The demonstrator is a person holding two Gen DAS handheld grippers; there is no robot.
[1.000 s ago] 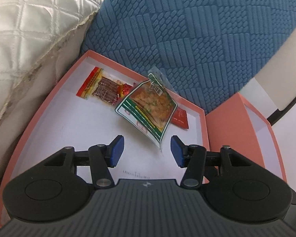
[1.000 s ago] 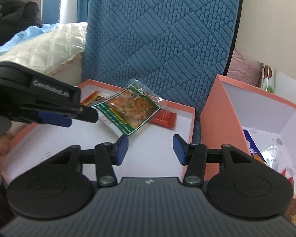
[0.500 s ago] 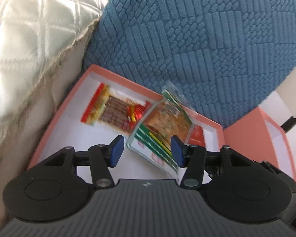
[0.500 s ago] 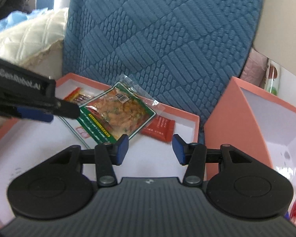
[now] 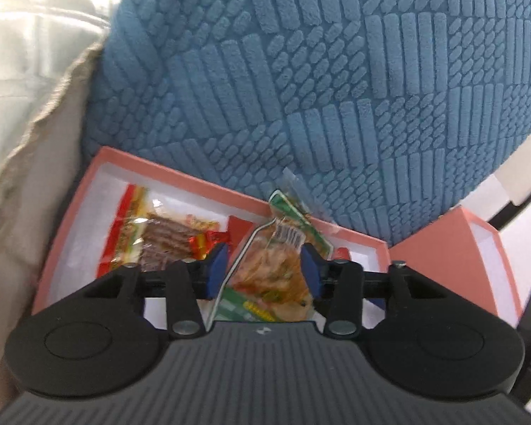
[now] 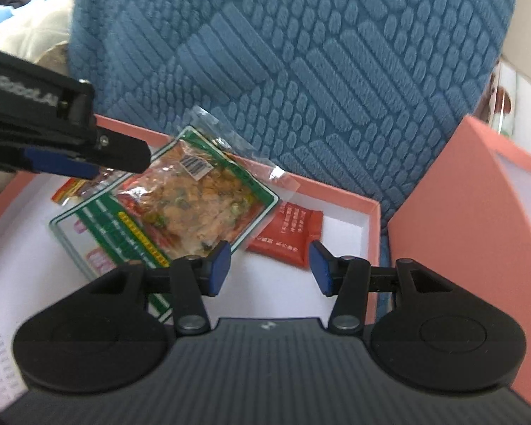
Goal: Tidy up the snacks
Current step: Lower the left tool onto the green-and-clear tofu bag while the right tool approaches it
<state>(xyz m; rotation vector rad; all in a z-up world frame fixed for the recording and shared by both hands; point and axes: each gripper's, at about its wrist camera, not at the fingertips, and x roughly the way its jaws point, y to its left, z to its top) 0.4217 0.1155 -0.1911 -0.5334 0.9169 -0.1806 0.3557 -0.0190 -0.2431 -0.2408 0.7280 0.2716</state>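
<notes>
A green-edged snack packet lies in a shallow pink tray with a white floor. My left gripper is open, its blue pads either side of the packet's upper part; its arm shows in the right wrist view. A red-and-yellow packet of brown sticks lies left of it. A small red packet lies to its right. My right gripper is open and empty, just in front of the red packet.
A blue textured cushion stands right behind the tray. A tall pink box stands at the tray's right. A cream quilted cushion lies to the left.
Both grippers have moved forward toward the back of the tray. The green-edged packet now sits between my left gripper's pads. My right gripper has closed in on the small red packet.
</notes>
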